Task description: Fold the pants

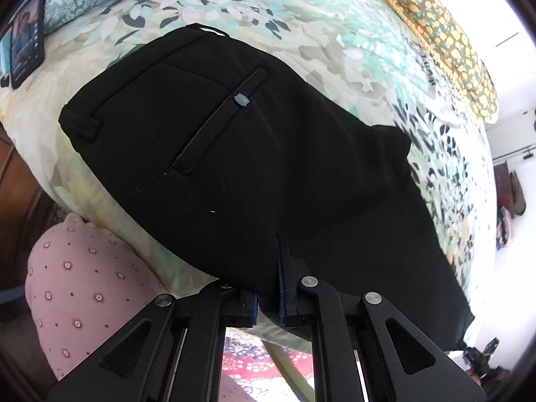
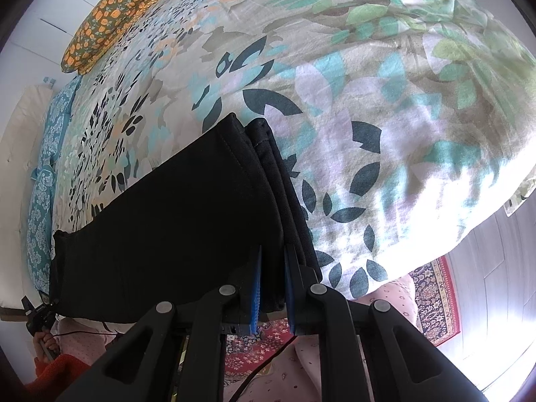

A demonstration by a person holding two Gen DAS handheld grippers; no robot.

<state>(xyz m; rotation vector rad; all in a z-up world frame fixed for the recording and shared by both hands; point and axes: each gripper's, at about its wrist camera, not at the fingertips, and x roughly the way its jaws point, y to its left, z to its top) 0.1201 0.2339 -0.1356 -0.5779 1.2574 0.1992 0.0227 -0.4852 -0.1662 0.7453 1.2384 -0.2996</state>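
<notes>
Left wrist view: black pants lie flat on a floral bedspread, already doubled lengthwise, back pocket and its button facing up. The waistband sits toward 10 o'clock and the legs run off toward 4 o'clock. The left gripper enters from 6 o'clock, its blue-padded fingers nearly together and pinching the near edge of the fabric at the seat.

In the right wrist view the right gripper pinches the near edge by the stacked hems, which point toward 12 o'clock. The long axis therefore runs between the two grippers, waist at the left, hems at the right. The hem end looks likely to be carried toward the waist.
</notes>
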